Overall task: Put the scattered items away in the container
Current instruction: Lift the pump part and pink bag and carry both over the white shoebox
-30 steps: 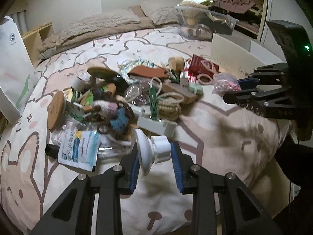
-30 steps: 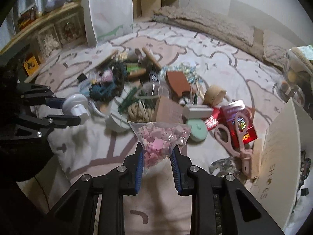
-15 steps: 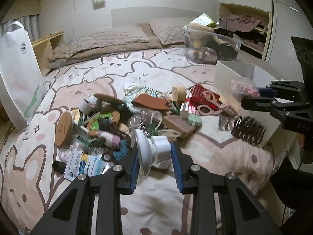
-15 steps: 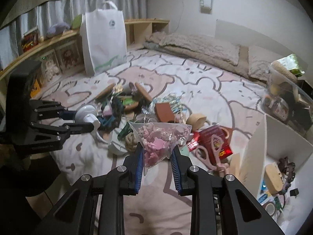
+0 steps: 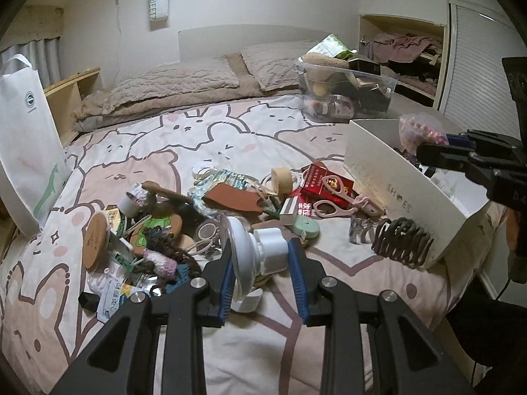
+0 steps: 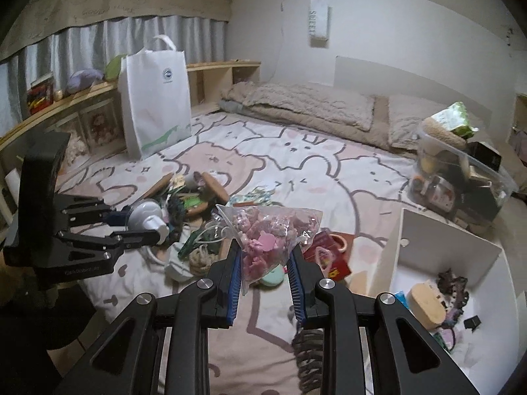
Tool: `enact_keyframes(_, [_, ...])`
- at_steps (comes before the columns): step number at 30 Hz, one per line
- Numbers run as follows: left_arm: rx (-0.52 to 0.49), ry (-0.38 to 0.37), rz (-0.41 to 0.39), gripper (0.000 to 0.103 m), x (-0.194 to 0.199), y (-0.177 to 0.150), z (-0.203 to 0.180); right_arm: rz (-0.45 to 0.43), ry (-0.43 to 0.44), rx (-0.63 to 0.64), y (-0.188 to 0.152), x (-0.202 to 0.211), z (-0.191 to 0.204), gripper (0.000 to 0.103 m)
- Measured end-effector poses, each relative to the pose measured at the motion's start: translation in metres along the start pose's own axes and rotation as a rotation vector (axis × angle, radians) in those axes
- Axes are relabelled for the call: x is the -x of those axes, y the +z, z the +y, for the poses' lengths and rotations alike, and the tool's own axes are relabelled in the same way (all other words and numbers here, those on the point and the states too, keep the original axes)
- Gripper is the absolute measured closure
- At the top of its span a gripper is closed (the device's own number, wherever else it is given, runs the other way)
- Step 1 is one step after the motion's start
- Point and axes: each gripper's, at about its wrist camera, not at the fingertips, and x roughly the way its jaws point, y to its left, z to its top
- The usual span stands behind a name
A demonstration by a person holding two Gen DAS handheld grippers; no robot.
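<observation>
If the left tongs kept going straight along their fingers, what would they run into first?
Probably the heap of scattered items on the bed, just beyond the white plastic piece that the left tongs hold. Depth is unclear, so they might pass above it.

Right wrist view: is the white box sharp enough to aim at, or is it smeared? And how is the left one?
Right wrist view: dim room light, heavy fisheye bending and dark corners; the white box and the bedspread beside it look slightly smeared, while the bag of pink pieces reads sharp. Left wrist view: same dimness and curvature, clutter in focus, no strong glare; the white pump cap is crisp.
</observation>
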Motion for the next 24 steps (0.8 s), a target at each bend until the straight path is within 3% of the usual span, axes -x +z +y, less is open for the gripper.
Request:
enact_keyframes(13, [-0.026, -0.014, -0.013, 0.072, -0.009, 0.010, -0.021, -0.134, -0.118, -0.173, 0.010, 0.046, -0.067, 0.076])
enact_keyframes(24, [-0.070, -0.063, -0.063, 0.072, -0.004, 0.027, -0.058, -0.139, -0.195, -0.299, 0.017, 0.063, -0.132, 0.076])
